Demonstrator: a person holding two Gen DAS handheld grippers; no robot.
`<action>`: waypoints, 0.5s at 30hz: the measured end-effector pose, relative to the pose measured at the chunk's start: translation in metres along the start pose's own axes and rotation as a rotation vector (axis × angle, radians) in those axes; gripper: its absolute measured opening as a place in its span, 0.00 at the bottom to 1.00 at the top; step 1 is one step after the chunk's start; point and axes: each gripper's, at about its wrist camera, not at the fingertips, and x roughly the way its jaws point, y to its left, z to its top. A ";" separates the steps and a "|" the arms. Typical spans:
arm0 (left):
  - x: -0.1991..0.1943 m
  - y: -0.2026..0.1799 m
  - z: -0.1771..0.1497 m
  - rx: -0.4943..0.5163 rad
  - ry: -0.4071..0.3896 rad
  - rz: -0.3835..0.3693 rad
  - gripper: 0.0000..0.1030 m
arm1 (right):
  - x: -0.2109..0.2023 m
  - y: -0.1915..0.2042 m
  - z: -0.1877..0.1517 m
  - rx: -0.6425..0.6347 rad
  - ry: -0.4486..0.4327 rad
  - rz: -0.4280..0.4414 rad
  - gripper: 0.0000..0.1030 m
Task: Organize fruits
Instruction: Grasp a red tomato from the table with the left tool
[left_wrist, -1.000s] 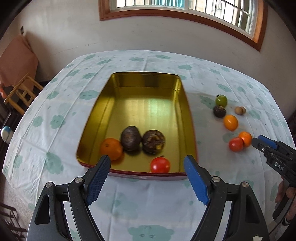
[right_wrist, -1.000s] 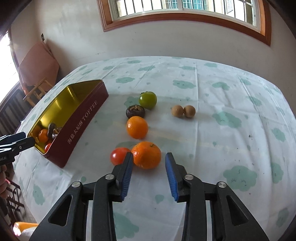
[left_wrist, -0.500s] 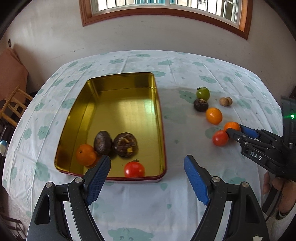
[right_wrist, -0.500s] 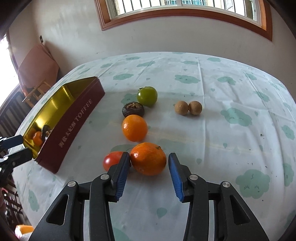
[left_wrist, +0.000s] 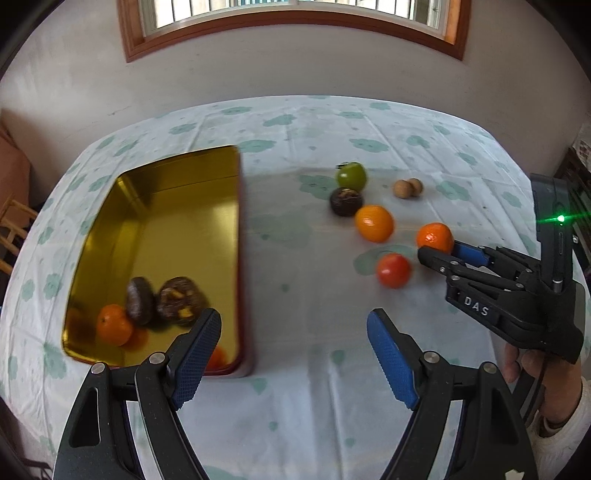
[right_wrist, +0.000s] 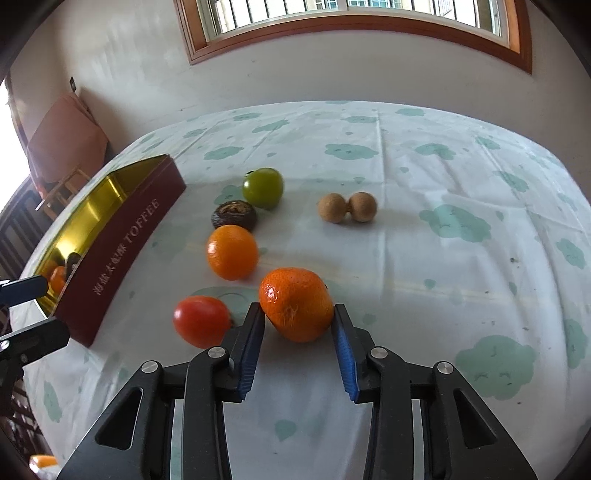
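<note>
Right gripper (right_wrist: 298, 323), jaws closing, brackets the mandarin (right_wrist: 295, 303), which rests on the tabletop (right_wrist: 443, 258); pads touch both its flanks. A tomato (right_wrist: 201, 325) lies just beside at 9 o'clock; an orange (right_wrist: 232, 252) at 11 o'clock. Bare cloth spreads toward 3 o'clock. Left gripper (left_wrist: 293, 356) hangs spread and empty by the tin's (left_wrist: 242, 258) long edge. The tin wall reads "TOFFEE"; the right gripper's body reads "DAS".

Both views are taken from the wrists, angled steeply down at the table (left_wrist: 295, 387). The left view is set farther back, beside the tin (left_wrist: 155, 236); the right is held close over the mandarin (right_wrist: 295, 304). The loose fruit is shared.
</note>
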 end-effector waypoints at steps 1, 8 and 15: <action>0.001 -0.004 0.001 0.008 -0.003 -0.007 0.76 | -0.001 -0.002 -0.001 0.002 -0.003 -0.005 0.37; 0.017 -0.027 0.009 0.032 -0.003 -0.080 0.76 | -0.009 -0.023 -0.007 -0.002 -0.025 -0.094 0.37; 0.036 -0.040 0.015 0.043 0.012 -0.107 0.70 | -0.015 -0.043 -0.009 0.047 -0.035 -0.118 0.37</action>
